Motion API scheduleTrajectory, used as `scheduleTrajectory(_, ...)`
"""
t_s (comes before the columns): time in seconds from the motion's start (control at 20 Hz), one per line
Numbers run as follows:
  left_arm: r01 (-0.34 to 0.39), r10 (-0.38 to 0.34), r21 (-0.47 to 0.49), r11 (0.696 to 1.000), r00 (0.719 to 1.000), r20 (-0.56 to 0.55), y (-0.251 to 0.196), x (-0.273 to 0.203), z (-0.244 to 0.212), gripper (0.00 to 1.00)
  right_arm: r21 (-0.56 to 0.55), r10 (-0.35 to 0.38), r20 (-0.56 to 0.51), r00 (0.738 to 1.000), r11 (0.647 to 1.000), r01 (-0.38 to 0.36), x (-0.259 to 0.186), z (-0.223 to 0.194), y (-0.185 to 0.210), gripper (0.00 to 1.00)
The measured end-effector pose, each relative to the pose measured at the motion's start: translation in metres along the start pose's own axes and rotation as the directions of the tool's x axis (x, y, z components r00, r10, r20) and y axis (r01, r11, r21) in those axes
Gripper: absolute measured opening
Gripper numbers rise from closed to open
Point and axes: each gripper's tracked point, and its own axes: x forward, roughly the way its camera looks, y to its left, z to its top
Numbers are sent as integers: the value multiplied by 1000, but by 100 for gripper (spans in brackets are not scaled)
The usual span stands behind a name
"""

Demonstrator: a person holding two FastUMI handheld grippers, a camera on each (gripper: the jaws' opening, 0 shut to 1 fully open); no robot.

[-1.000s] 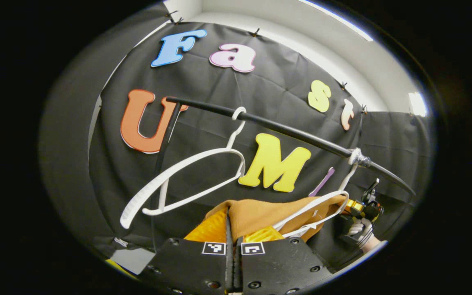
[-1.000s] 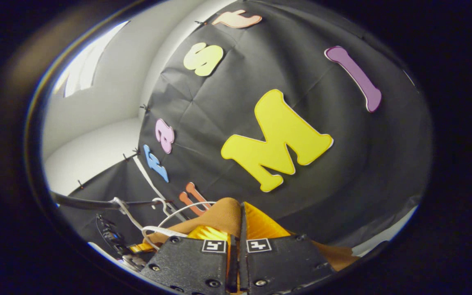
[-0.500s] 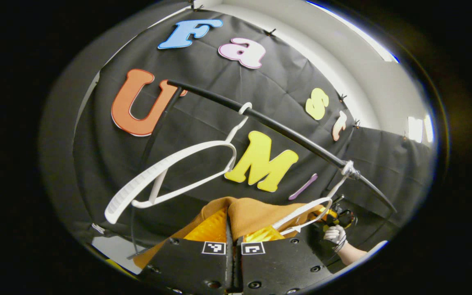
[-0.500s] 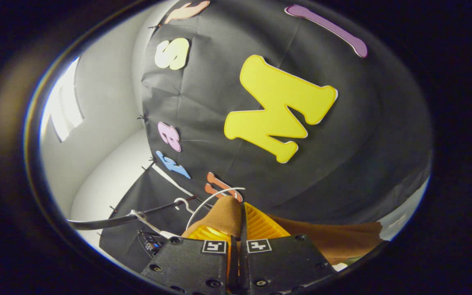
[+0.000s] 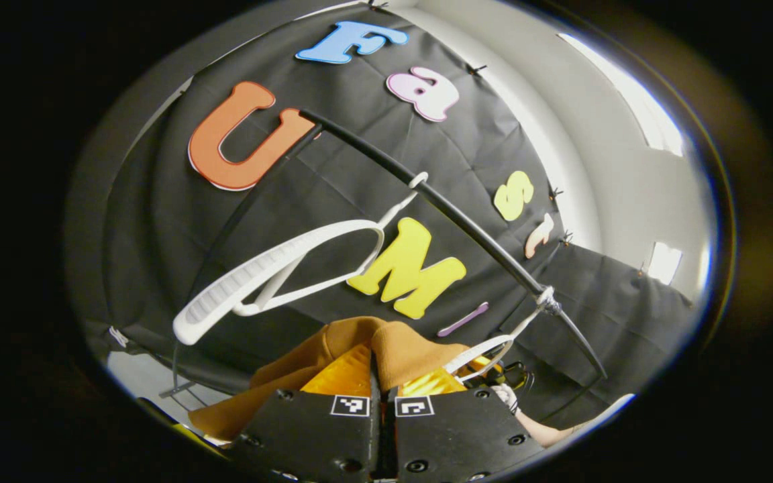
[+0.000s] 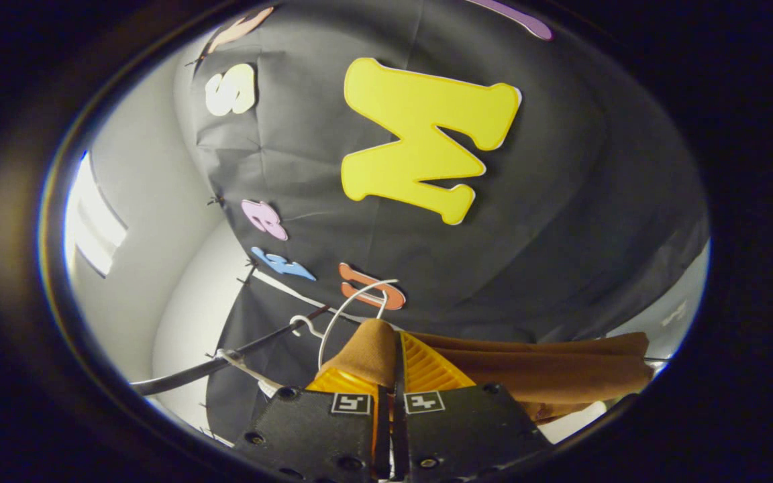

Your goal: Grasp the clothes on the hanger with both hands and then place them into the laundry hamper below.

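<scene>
Both grippers were clamped on the brown garment [image 5: 400,345]. In the left gripper view, the left gripper [image 5: 383,376] had its two fingers pressed together with a fold of the cloth pinched between them, and the fabric rose in a peak just above the fingertips and trailed down to the lower left. In the right gripper view, the right gripper [image 6: 393,365] was likewise closed on a peak of the same garment [image 6: 534,376], which stretched away to the right in a long, sagging band.

Behind the left gripper a black rail [image 5: 440,208] ran diagonally from upper left to lower right. A bare white hanger [image 5: 279,272] hung from it by its hook, tilted and free of the cloth. Farther right along the rail, a second white hanger [image 5: 487,352] hung lower, its arm lying against the far edge of the garment. Just beyond it, a gloved hand [image 5: 508,397] held the other gripper near the cloth.

In the right gripper view the rail [image 6: 225,362] and a thin white hanger [image 6: 349,312] stood to the left, just behind the garment's peak.
</scene>
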Motion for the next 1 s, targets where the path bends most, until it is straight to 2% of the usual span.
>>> scheduleTrajectory(0.05, -20, 20, 9, 1000, 1000, -13, 1, -2, 0, 0, -35, 2, -2, 1000, 999, -2, -3, 2, 1, 5)
scheduleTrajectory(0.15, -29, 34, 132, 991, 999, -36, 1, -2, -1, 0, -91, -11, 20, 1000, 996, 12, -4, 11, 3, 5)
scheduleTrajectory(0.25, -13, 29, 243, 970, 997, -65, -7, -3, 1, 0, -112, 20, 49, 999, 994, -14, -12, 17, 14, 5)
scheduleTrajectory(0.35, 8, 18, 287, 958, 996, -87, -15, -6, 3, 0, -133, 67, 69, 995, 989, -58, -11, 23, 26, 5)
scheduleTrajectory(0.5, 6, 30, 323, 946, 994, -108, -9, -3, 11, 0, -256, 29, 60, 998, 967, -13, -7, 27, 24, 5)
scheduleTrajectory(0.6, 1, 36, 293, 956, 992, -120, -7, 1, 4, 0, -304, -49, 81, 996, 950, 71, -4, 33, 12, 5)
scheduleTrajectory(0.65, 4, 29, 266, 964, 993, -118, -1, -1, -1, 0, -303, -71, 63, 995, 949, 87, 0, 29, 7, 5)
scheduleTrajectory(0.9, 59, -51, 119, 991, 996, -67, 6, -7, -8, 0, -199, 14, 0, 1000, 980, -14, 0, 11, 12, 5)
scheduleTrajectory(1.0, 81, -79, 67, 994, 996, -34, 5, -8, -8, 0, -117, 15, 1, 1000, 993, -14, 4, 10, 7, 5)
